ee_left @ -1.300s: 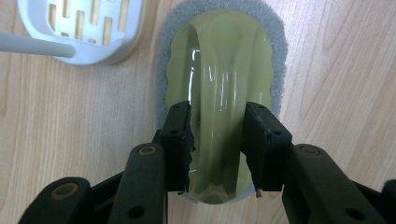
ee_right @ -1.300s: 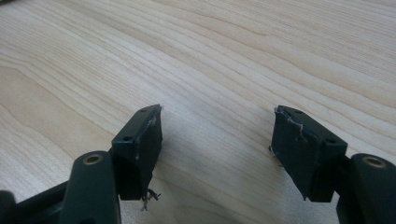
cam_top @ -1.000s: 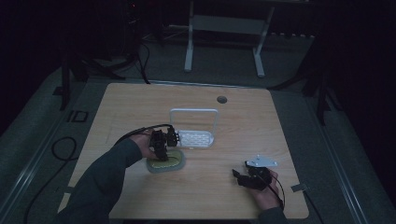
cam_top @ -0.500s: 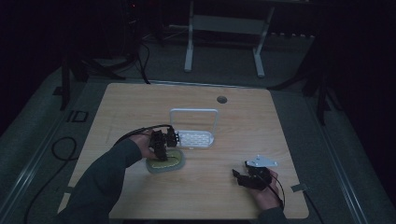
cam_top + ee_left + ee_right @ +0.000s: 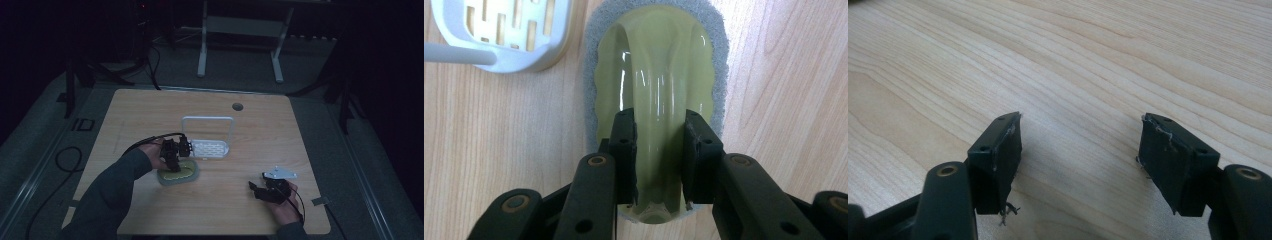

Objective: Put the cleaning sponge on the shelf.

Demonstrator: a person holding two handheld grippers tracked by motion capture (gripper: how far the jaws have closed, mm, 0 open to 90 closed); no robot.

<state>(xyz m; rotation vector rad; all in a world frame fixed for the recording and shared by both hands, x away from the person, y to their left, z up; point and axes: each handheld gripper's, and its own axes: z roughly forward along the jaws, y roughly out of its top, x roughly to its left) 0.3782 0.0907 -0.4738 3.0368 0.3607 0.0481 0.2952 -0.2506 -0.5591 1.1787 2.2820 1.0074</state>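
A scrubbing pad [image 5: 181, 174] with a grey sponge rim and a glossy yellow-green arched handle [image 5: 656, 75] lies on the wooden table, left of centre. My left gripper [image 5: 172, 161] comes down on it from above. Its jaws have just been closing and now grip the handle from both sides, the pads [image 5: 624, 145] pressed on it around my left gripper's tips [image 5: 658, 120]. My right gripper [image 5: 256, 190] rests low at the front right, pointing left. In its own view my right gripper [image 5: 1080, 122] stands open over bare wood with nothing between the jaws.
A white slotted dish [image 5: 210, 148] with an upright wire frame [image 5: 207, 120] sits just behind the pad; its corner [image 5: 499, 35] lies close to the pad's far left. A round cable hole [image 5: 237, 106] marks the table's back. Dark floor and a stand surround the table.
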